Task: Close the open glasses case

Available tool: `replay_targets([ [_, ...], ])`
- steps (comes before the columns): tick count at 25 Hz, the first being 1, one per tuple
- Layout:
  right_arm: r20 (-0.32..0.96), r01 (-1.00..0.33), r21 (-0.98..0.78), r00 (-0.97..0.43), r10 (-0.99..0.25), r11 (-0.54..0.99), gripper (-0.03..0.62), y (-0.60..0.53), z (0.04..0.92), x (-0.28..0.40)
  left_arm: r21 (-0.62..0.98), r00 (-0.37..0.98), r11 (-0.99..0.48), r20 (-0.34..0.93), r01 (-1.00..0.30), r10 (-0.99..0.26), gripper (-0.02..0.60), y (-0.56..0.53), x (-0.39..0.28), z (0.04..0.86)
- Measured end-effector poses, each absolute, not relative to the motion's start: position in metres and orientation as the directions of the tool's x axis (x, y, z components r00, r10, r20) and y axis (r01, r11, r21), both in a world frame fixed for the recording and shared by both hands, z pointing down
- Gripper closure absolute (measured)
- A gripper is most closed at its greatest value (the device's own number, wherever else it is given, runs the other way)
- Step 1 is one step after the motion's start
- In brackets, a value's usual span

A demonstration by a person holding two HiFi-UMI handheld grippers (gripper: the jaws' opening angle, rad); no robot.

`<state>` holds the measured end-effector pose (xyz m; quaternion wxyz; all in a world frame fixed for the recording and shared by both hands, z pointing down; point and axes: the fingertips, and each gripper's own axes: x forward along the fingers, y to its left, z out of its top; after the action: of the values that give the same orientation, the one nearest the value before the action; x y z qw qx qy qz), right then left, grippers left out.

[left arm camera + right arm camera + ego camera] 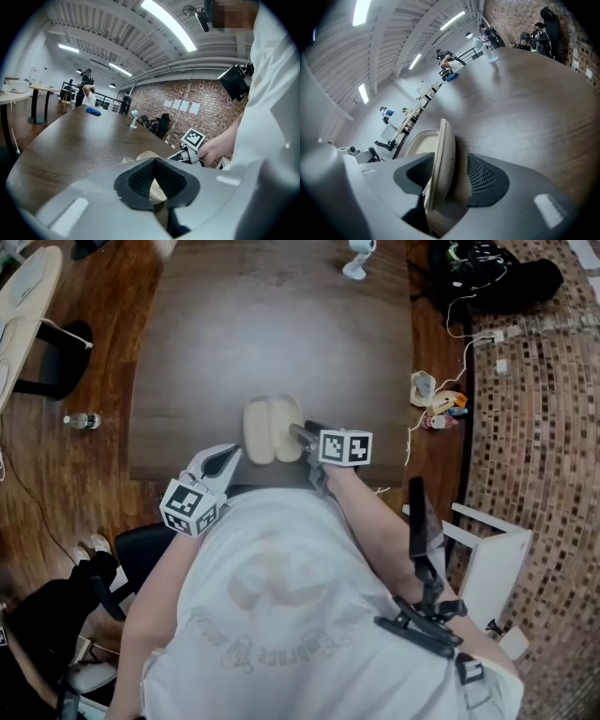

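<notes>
A: Dark wooden counter point(272, 324), wood floor round it, brick wall at the far side of the room. Found the glasses case point(272, 430)?

B: Found. Cream-coloured, lying open near the counter's near edge, at the very tips of the right claw point(302, 435) and just ahead and to the right of the left claw point(228, 457).

A: Right claw released or clenched?

B: Released, spread wide. Reaching in over the right half of the case, tilted downward. Between its jaws, seen edge-on: the raised lid point(443, 159), close against one pad, with a clear gap before the other. Not squeezed from both sides.

A: And the left claw?

B: Clenched, shut at the tips, gripping nothing. Hanging just over the counter's near edge, aimed toward the case. Only a sliver of cream visible past the pads.

A: Other half of the case?

B: Flat on the counter beyond the lid, pale inside showing, on the left-claw side of the right claw.

A: Anything else about?

B: Small white stand point(357, 259) far ahead of both claws, at the counter's far edge. Water bottle point(82, 420) on the floor, well off to the left of the left claw.
</notes>
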<state>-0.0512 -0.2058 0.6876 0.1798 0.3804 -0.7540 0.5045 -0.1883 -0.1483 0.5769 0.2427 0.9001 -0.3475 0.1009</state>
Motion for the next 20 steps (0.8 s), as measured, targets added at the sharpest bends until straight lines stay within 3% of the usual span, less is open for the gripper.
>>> replay_targets([
  [7,0.608,-0.710,-0.691,-0.673,-0.422,0.136,0.485,-0.204,0.684,-0.035,0.356,0.744,-0.653,0.350,-0.668,-0.570,0.575,-0.150,-0.170,0.573],
  [20,0.584,-0.713,-0.700,-0.593,-0.554,0.025,0.482,-0.204,0.668,0.045,0.342,0.778,-0.701,0.338,-0.626,-0.530,0.575,-0.148,-0.139,0.565],
])
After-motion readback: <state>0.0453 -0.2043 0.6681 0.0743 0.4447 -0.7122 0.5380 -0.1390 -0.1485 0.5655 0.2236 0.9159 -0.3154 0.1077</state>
